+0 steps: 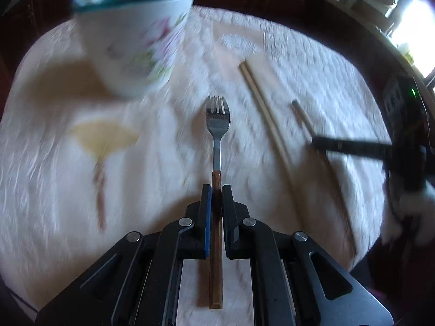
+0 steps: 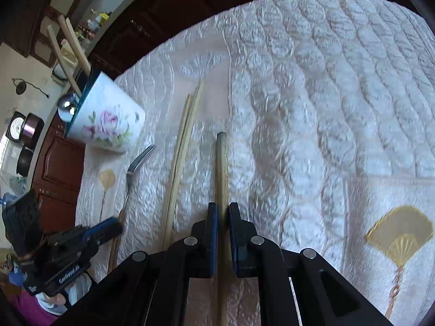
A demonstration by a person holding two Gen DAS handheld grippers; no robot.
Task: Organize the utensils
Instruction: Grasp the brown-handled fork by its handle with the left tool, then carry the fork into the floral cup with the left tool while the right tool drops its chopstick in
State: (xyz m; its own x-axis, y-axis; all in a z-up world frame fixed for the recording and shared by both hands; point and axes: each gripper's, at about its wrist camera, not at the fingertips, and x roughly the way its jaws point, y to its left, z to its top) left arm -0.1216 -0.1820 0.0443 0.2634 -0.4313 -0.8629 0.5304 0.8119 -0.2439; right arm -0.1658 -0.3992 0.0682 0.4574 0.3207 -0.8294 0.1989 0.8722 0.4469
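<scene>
The left hand-held gripper [image 1: 216, 190] is clenched on the brown wooden handle of a fork [image 1: 217, 125], whose metal tines point straight ahead over the worktop [image 1: 312, 62], which is covered by a white quilted cloth with gold fan patterns. Ahead and to the left of the fork stands a white cup [image 1: 136, 46] with pink flowers and a teal rim; from the right wrist view it already holds wooden sticks and a shiny metal piece. To the right of the fork a pair of pale chopsticks [image 1: 261, 100] lies on the cloth. The right hand-held gripper [image 2: 223, 207] grasps a single round wooden stick [image 2: 221, 163], which runs forward between its jaws, just beside the chopsticks [image 2: 182, 146].
</scene>
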